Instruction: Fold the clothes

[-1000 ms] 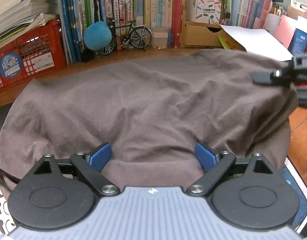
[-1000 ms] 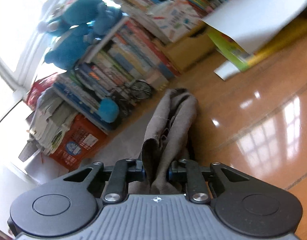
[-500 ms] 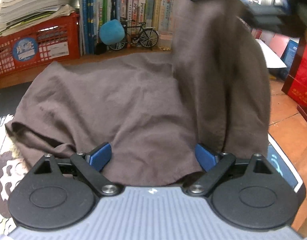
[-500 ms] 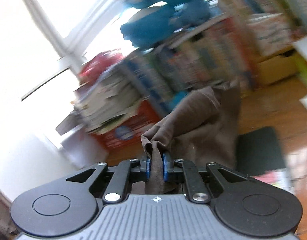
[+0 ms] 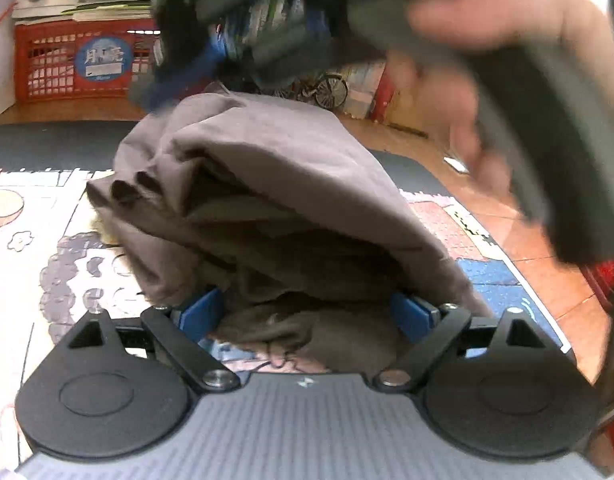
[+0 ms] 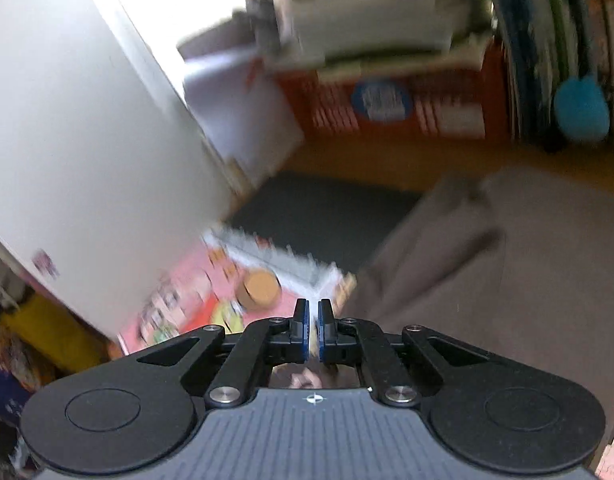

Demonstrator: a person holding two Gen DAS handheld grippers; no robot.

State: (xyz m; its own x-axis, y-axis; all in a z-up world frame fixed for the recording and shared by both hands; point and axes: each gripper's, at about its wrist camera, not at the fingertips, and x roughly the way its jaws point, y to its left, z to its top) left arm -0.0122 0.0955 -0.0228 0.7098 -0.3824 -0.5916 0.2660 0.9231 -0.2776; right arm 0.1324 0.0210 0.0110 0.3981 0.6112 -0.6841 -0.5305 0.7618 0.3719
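A: Start near. What are the tongs doing?

B: The left gripper (image 5: 307, 312) is spread wide, its 2 blue pads on either side of the near bunched edge of the brown garment (image 5: 275, 200). Cloth sits between them, but the jaws aren't pinching it. My guess is that they bracket the hem to keep it in place while the fold goes over.

A: And the other one?

B: The right gripper (image 6: 313, 330) is nearly clenched, only a sliver showing between the pads and nothing in them. In the left wrist view it is a dark blur (image 5: 243, 12) above the garment's far end, beside the person's blurred hand (image 5: 487, 60).

A: Where is the garment?

B: Doubled over itself in a heap on the play mat (image 5: 39, 240), near the mat's right edge, with wood floor (image 5: 515, 224) beyond. I'd judge 1 fold is roughly laid, though untidy.

A: Further back?

B: The mat's dark far strip, then a red crate (image 5: 83, 60) with paper stacked on top, and a small model bicycle (image 5: 327, 88).
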